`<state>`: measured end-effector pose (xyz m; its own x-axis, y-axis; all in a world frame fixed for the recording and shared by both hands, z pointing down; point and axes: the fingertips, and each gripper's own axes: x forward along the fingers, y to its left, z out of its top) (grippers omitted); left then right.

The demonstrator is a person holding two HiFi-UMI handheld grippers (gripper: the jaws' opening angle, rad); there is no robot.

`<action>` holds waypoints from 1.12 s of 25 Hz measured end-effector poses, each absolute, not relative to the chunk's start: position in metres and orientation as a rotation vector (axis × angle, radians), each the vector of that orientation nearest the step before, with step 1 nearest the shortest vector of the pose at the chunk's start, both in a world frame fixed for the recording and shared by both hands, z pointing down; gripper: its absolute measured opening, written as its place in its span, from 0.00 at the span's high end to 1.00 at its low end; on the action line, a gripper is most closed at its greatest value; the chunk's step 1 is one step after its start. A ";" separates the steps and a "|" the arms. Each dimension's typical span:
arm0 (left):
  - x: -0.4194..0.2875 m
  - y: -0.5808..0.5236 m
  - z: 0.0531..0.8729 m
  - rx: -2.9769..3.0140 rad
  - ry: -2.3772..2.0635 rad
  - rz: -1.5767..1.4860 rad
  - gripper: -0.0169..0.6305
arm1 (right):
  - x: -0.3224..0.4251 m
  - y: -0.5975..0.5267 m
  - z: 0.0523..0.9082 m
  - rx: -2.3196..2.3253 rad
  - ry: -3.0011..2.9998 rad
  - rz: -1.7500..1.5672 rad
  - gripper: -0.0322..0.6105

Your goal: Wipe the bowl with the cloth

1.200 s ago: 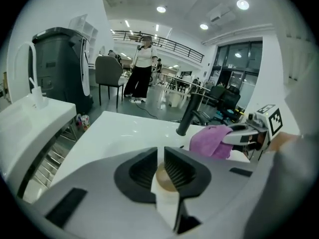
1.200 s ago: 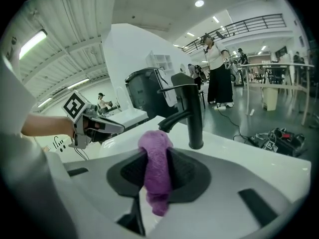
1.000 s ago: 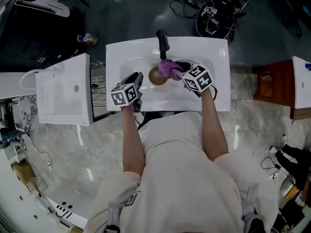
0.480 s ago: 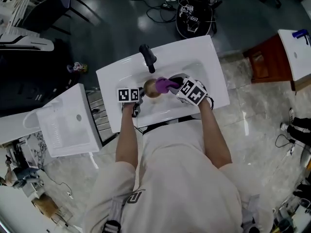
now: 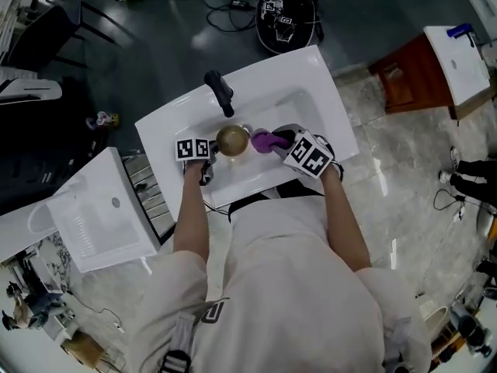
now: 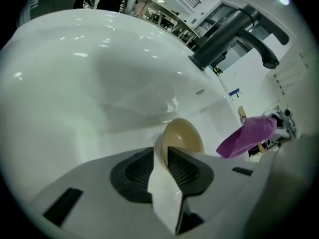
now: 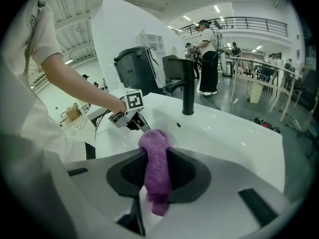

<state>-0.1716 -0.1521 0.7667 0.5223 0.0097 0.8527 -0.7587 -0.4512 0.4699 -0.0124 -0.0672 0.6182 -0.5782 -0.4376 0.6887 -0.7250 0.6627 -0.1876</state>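
A white ceramic sink basin (image 5: 314, 80) with a matte black single-lever faucet (image 5: 219, 92) at its back edge fills the middle of the head view. A person in a pale short-sleeved shirt leans over the basin's front edge with a gripper in each hand.

The round tan bowl (image 5: 232, 141) sits inside the basin, in front of the faucet and a little left of the basin's centre, its opening turned up toward the head camera. The left gripper (image 5: 211, 149) reaches in from the basin's front-left. In the left gripper view its fingers (image 6: 185, 169) are closed on the bowl's (image 6: 183, 136) near rim, one inside the wall and one outside. The faucet (image 6: 232, 34) rises over the basin's far side.

The right gripper (image 5: 281, 141) comes in from the basin's front-right. Its fingers (image 7: 182, 169) are clamped on a bunched purple terry cloth (image 7: 156, 168), which stands up between them and hangs out below. In the head view the cloth (image 5: 264, 140) lies over the basin's centre, just beside the bowl's right rim. The left gripper view shows the cloth (image 6: 247, 134) raised above the basin floor, with a sliver of white porcelain between it and the bowl. Whether they touch cannot be told.
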 end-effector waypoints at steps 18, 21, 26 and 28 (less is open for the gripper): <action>-0.148 -0.138 0.704 1.905 -0.997 0.861 0.95 | -0.030 -0.119 0.521 0.952 -2.893 0.920 0.81; -0.144 -0.131 0.686 1.900 -1.066 0.781 0.95 | -0.048 -0.120 0.552 0.869 -2.769 0.857 0.81; -0.156 -0.134 0.653 1.869 -1.247 0.642 0.95 | -0.061 -0.118 0.614 0.792 -2.371 0.540 0.81; -0.163 -0.135 0.640 1.863 -1.324 0.594 0.94 | -0.066 -0.121 0.618 0.770 -2.312 0.417 0.81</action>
<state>-0.1625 -0.1351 0.6401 0.3543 -0.5796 0.7338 -0.9335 -0.1731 0.3140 -0.0661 -0.1214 0.6178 -0.6115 -0.4149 0.6737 -0.6241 0.7764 -0.0883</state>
